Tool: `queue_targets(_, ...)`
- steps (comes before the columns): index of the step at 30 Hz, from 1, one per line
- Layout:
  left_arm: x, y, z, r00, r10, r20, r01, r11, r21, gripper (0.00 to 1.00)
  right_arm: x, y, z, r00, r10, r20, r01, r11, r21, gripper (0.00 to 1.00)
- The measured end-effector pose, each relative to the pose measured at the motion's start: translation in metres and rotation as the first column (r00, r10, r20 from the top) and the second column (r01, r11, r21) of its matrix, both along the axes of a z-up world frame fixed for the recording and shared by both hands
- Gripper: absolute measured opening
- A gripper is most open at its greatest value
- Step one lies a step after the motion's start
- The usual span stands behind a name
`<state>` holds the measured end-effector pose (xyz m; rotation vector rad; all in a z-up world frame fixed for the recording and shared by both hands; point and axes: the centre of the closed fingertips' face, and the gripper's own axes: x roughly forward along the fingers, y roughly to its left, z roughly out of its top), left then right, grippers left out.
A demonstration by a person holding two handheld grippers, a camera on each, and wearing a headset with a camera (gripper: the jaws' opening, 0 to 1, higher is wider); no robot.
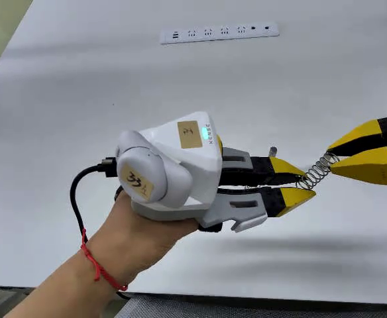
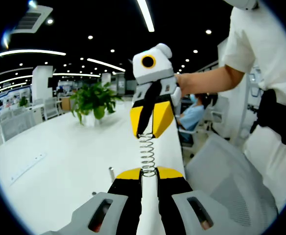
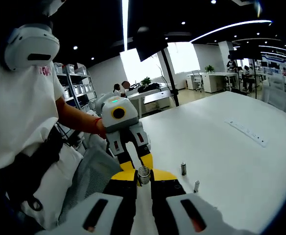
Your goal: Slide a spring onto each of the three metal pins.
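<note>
My left gripper [image 1: 298, 183] is held in a hand over the white table [image 1: 114, 99], its yellow-tipped jaws closed on what looks like a thin metal pin [image 1: 260, 187] lying between them. A coiled steel spring [image 1: 316, 171] bridges the gap from those tips to my right gripper [image 1: 331, 159], which reaches in from the right edge and is shut on the spring's far end. In the left gripper view the spring [image 2: 146, 154] runs up from my left gripper [image 2: 148, 172] to the right gripper [image 2: 150, 128]. In the right gripper view the spring [image 3: 143, 175] shows end-on. Two pins [image 3: 183, 169] [image 3: 197, 186] stand on the table.
A white power strip [image 1: 219, 32] lies at the table's far edge. One upright pin [image 1: 272, 151] stands just behind the left gripper. A grey mesh chair [image 2: 231, 181] sits off the table's near side, beside the person's body. A potted plant [image 2: 91, 100] stands at the far end.
</note>
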<state>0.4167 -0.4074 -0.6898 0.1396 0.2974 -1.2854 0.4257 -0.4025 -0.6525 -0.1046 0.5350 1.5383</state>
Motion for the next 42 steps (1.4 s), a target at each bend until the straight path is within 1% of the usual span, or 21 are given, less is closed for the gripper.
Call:
queue_targets(3, 0.0, 0.0, 0.0, 1.0, 0.002, -0.002, -0.002, 1.0, -0.002, 0.1, -0.001, 0.001, 0.0, 1.0, 0.013, 0.014, -0.013, 1.0, -0.013, 0.12)
queue_targets(7, 0.0, 0.0, -0.001, 1.0, 0.002, -0.002, -0.002, 1.0, -0.001, 0.1, -0.002, 0.003, 0.001, 0.999, 0.031, 0.043, -0.029, 0.999, -0.037, 0.12)
queue_targets(9, 0.0, 0.0, -0.001, 1.0, 0.003, -0.001, -0.003, 1.0, -0.003, 0.1, -0.002, 0.004, 0.003, 0.998, 0.035, 0.049, -0.033, 0.999, -0.041, 0.12)
queue_targets(11, 0.0, 0.001, -0.002, 1.0, 0.003, -0.001, -0.003, 1.0, 0.0, 0.1, -0.001, 0.003, 0.002, 0.995, 0.052, 0.081, -0.047, 0.996, -0.071, 0.12)
queue_targets(12, 0.0, 0.001, -0.002, 1.0, 0.003, -0.001, -0.003, 1.0, 0.0, 0.1, -0.001, 0.003, 0.002, 0.994, 0.063, 0.089, -0.056, 0.995, -0.079, 0.12)
queue_targets(14, 0.0, 0.001, -0.002, 1.0, 0.003, 0.0, -0.003, 1.0, -0.003, 0.1, -0.002, 0.004, 0.003, 0.994, 0.069, 0.088, -0.061, 0.995, -0.083, 0.12)
queue_targets(17, 0.0, 0.001, -0.002, 1.0, 0.005, 0.001, -0.005, 1.0, -0.003, 0.1, -0.002, 0.004, 0.002, 0.991, 0.085, 0.105, -0.074, 0.992, -0.103, 0.12)
queue_targets(23, 0.0, 0.001, -0.002, 1.0, 0.007, 0.005, -0.007, 1.0, -0.006, 0.1, -0.004, 0.006, 0.003, 0.986, 0.113, 0.125, -0.097, 0.987, -0.129, 0.12)
queue_targets(26, -0.001, 0.001, 0.0, 1.0, 0.009, 0.006, -0.009, 1.0, -0.017, 0.1, -0.004, 0.006, 0.003, 0.983, 0.123, 0.133, -0.104, 0.985, -0.141, 0.12)
queue_targets(29, 0.0, 0.001, 0.001, 1.0, 0.011, 0.009, -0.011, 1.0, -0.022, 0.1, -0.004, 0.006, 0.004, 0.983, 0.133, 0.13, -0.113, 0.982, -0.149, 0.15)
queue_targets(31, -0.001, 0.001, 0.001, 1.0, 0.011, 0.009, -0.011, 1.0, -0.024, 0.1, -0.003, 0.006, 0.005, 0.979, 0.148, 0.14, -0.124, 0.978, -0.169, 0.19)
queue_targets(32, -0.001, 0.001, 0.001, 1.0, 0.011, 0.01, -0.011, 1.0, -0.022, 0.1, -0.002, 0.005, 0.005, 0.975, 0.161, 0.153, -0.132, 0.974, -0.185, 0.21)
queue_targets(34, -0.001, 0.001, 0.002, 1.0, 0.012, 0.007, -0.012, 1.0, -0.029, 0.1, -0.002, 0.004, 0.006, 0.965, 0.204, 0.165, -0.164, 0.96, -0.229, 0.21)
queue_targets(36, 0.0, 0.001, 0.002, 1.0, 0.012, 0.011, -0.012, 1.0, -0.028, 0.1, -0.002, 0.005, 0.006, 0.945, 0.265, 0.189, -0.206, 0.937, -0.284, 0.21)
queue_targets(37, 0.0, 0.0, 0.003, 1.0, 0.013, 0.01, -0.013, 0.999, -0.033, 0.1, -0.004, 0.006, 0.006, 0.935, 0.299, 0.191, -0.231, 0.923, -0.309, 0.21)
queue_targets(38, 0.0, 0.0, 0.003, 1.0, 0.014, 0.01, -0.013, 0.999, -0.036, 0.1, -0.006, 0.007, 0.005, 0.928, 0.32, 0.19, -0.248, 0.912, -0.326, 0.21)
queue_targets(39, 0.001, 0.0, 0.003, 1.0, 0.014, 0.012, -0.014, 0.999, -0.036, 0.1, -0.007, 0.008, 0.004, 0.918, 0.346, 0.193, -0.266, 0.9, -0.346, 0.22)
queue_targets(41, 0.001, 0.0, 0.004, 1.0, 0.016, 0.013, -0.016, 0.999, -0.038, 0.1, -0.012, 0.01, -0.001, 0.89, 0.413, 0.194, -0.314, 0.863, -0.397, 0.23)
queue_targets(42, 0.001, 0.0, 0.004, 1.0, 0.018, 0.013, -0.017, 0.999, -0.042, 0.1, -0.014, 0.01, -0.005, 0.868, 0.456, 0.195, -0.341, 0.835, -0.433, 0.23)
